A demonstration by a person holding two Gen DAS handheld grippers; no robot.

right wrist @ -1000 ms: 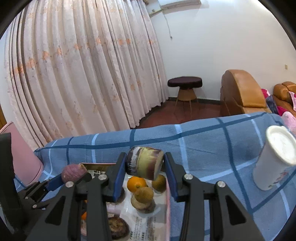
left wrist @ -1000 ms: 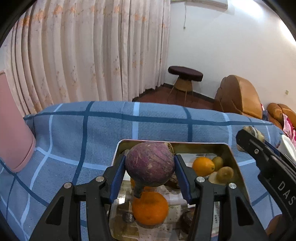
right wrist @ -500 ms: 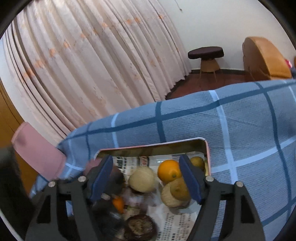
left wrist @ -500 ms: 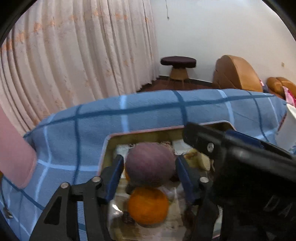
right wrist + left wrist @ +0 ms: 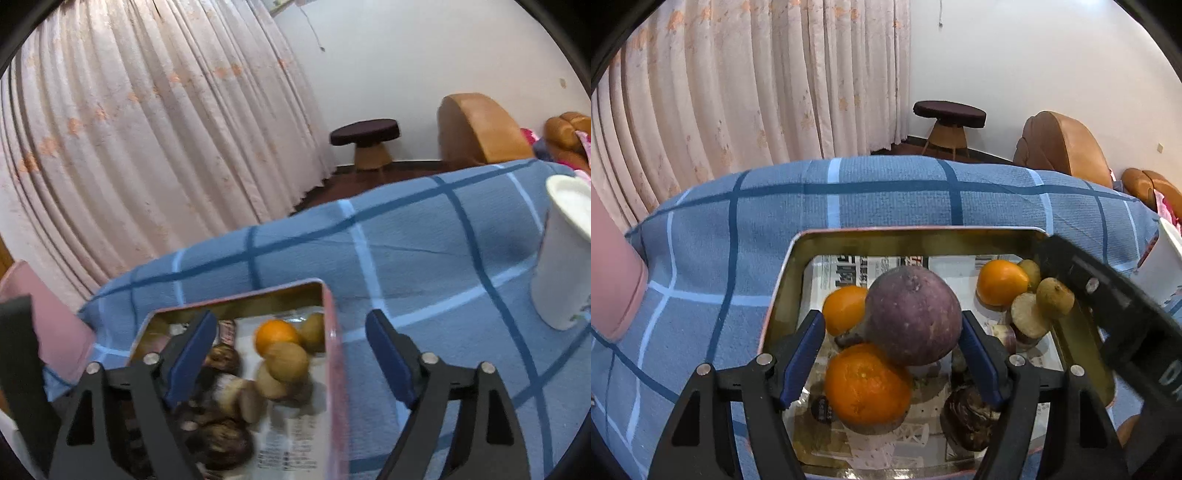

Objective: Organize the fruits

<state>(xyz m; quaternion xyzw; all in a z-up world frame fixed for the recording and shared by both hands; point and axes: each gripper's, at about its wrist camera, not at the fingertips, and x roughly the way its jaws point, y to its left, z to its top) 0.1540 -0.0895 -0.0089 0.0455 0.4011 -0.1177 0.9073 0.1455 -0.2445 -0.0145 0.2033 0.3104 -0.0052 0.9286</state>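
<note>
A metal tray [image 5: 783, 280] lined with newspaper sits on the blue checked cloth and holds several fruits. My left gripper [image 5: 892, 350] is open over the tray. A round purple fruit [image 5: 912, 314] lies between its jaws, resting on a large orange [image 5: 866, 384]; a gap shows at the left pad. Another orange [image 5: 999, 282] and brown fruits [image 5: 1054, 297] lie at the tray's right. My right gripper [image 5: 291, 354] is open and empty, straddling the tray's right rim [image 5: 334, 354]. An orange [image 5: 277, 334] and brown fruits [image 5: 288, 360] show below it.
A white paper cup [image 5: 563, 254] stands on the cloth to the right of the tray. A pink cushion [image 5: 613, 277] lies at the left. Curtains, a stool [image 5: 949, 118] and a brown sofa [image 5: 1067, 147] are behind the table.
My right gripper let go of its cut purple fruit into the tray and swung right. My left gripper lowered the purple fruit onto the oranges and opened.
</note>
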